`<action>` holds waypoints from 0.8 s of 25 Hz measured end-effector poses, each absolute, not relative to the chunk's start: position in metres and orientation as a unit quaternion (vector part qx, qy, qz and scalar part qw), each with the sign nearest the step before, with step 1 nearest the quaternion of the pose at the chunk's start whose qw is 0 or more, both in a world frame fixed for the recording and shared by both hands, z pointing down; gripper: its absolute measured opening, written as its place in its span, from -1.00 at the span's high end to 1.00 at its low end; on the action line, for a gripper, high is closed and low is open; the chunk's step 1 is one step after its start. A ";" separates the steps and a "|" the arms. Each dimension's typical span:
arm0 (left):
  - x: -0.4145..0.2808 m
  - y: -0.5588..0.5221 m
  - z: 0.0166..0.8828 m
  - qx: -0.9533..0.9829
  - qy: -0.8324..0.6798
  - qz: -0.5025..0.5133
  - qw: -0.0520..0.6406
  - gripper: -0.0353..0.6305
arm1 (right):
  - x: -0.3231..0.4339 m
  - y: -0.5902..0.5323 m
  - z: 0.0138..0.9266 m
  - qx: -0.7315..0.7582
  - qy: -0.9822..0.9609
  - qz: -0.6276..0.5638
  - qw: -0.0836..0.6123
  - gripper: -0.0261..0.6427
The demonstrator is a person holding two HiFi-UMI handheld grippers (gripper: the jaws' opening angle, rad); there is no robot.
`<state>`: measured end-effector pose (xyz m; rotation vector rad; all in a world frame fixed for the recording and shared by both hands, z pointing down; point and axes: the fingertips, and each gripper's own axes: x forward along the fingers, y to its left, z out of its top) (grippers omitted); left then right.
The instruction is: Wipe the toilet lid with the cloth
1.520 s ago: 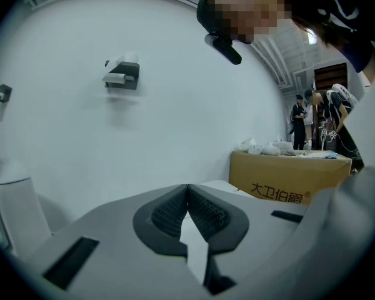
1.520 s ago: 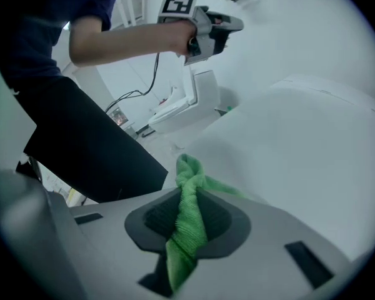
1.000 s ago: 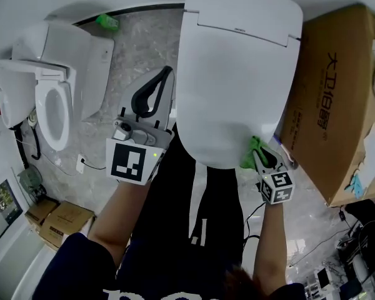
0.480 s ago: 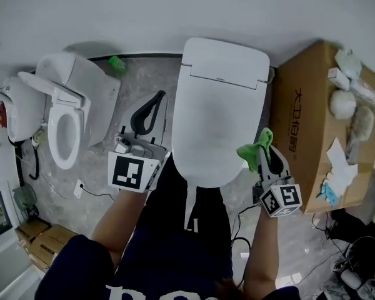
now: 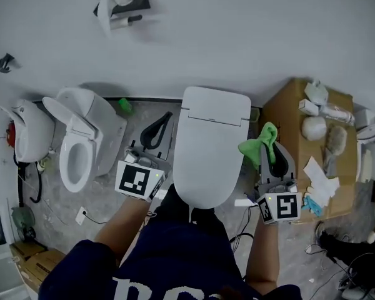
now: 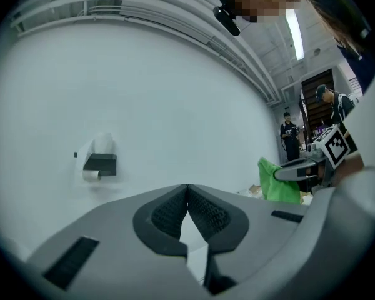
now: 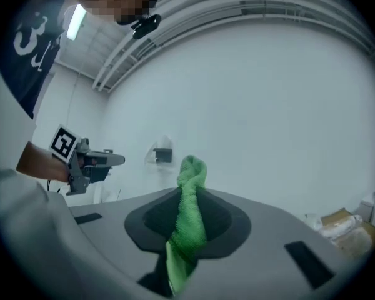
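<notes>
The white toilet lid (image 5: 209, 145) is closed, in the middle of the head view. My right gripper (image 5: 269, 144) is raised beside its right edge, shut on the green cloth (image 5: 260, 141), which bunches above the jaws (image 7: 189, 220) and points at the wall. My left gripper (image 5: 157, 129) hovers left of the lid, shut with nothing between its jaws (image 6: 187, 214). From the left gripper view the cloth (image 6: 276, 181) shows at the right. Neither gripper touches the lid.
A second toilet (image 5: 81, 145) with its seat open stands at the left. A cardboard box (image 5: 300, 145) with white packets on top sits right of the lid. A paper holder (image 5: 122, 5) hangs on the wall. Cables lie on the floor.
Both grippers have lifted away from the lid's front edge and tilted up toward the wall. The cloth came off the lid with the right gripper. The head view has pulled back.
</notes>
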<state>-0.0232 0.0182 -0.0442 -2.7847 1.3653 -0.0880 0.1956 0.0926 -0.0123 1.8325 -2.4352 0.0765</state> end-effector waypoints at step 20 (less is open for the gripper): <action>0.006 0.030 -0.134 -0.911 0.408 -0.013 0.061 0.84 | 0.226 0.092 -0.146 0.658 -0.751 -0.031 -0.048 0.68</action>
